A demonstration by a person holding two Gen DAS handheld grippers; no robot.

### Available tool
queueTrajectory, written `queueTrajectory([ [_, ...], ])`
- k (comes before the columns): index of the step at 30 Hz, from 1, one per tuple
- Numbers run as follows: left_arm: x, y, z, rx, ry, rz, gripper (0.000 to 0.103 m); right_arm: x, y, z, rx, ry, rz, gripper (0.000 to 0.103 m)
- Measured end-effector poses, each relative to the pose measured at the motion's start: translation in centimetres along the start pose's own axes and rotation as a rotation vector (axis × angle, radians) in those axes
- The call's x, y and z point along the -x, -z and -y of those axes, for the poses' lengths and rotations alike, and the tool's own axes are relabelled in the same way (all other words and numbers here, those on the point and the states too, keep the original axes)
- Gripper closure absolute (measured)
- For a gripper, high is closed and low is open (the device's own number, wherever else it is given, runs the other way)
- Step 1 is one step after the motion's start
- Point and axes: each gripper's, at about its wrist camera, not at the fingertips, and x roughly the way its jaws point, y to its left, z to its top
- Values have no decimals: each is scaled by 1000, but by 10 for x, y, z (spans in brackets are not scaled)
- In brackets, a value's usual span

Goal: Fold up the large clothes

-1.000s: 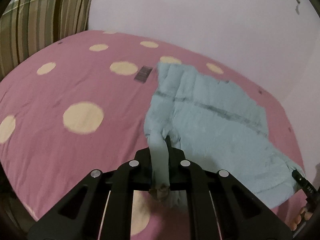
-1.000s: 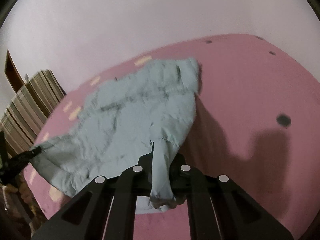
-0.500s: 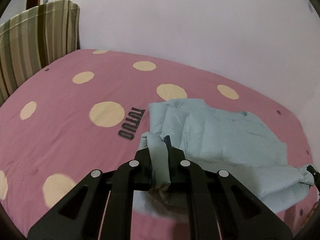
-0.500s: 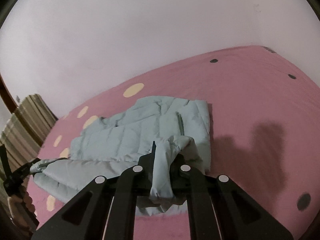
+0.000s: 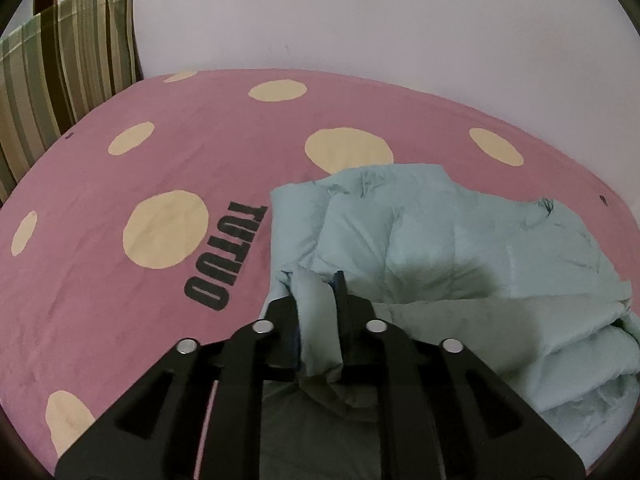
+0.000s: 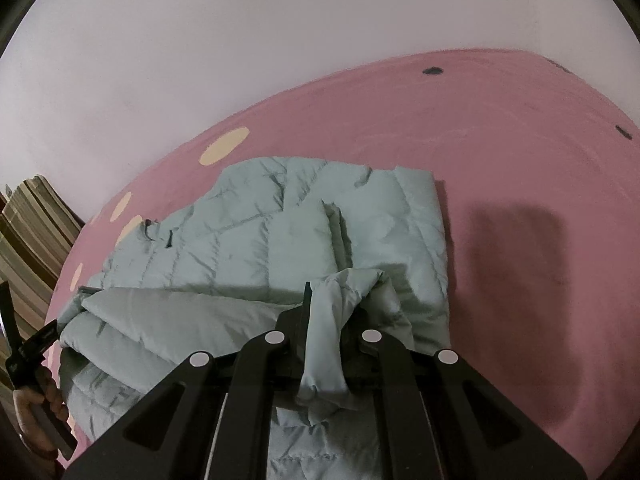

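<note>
I have the pale green quilted puffer jacket (image 6: pixel 304 240) lying on the pink polka-dot bed (image 5: pixel 160 168), just right of the "TUTUO" lettering (image 5: pixel 224 256), its near edge doubled back over itself. It looks light, soft and slippery, puffy enough to spring open, so hems and corners seem the surest holds. My left gripper (image 5: pixel 318 300) has its fingers pinched on one corner, and my right gripper (image 6: pixel 326 304) pinches the other. A striped pillow (image 5: pixel 60 64) stands beyond the lettering.
</note>
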Motion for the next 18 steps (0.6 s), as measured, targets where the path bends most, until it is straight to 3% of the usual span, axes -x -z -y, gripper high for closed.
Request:
queueTrajectory([
  [1,4,-1,0,-2,4,9,75,4,-1,0,2,-3,7,93],
  [2,12,-3,0,0,12,27,58,10,-3,0,7,-10,19,90],
  [4,27,-6,-4,15,14,63,35,23,-6,1,7,-18,42,70],
  [7,53,-13,-13,25,29,121,29,52,-11,4,5,-35,103,46],
  [8,63,-15,-18,32,34,142,25,58,-13,6,4,-26,124,43],
  [12,75,-10,-36,31,21,157,24,79,-12,15,7,-9,144,42],
  [18,48,4,-55,38,38,70,24,60,-6,18,61,20,78,42],
])
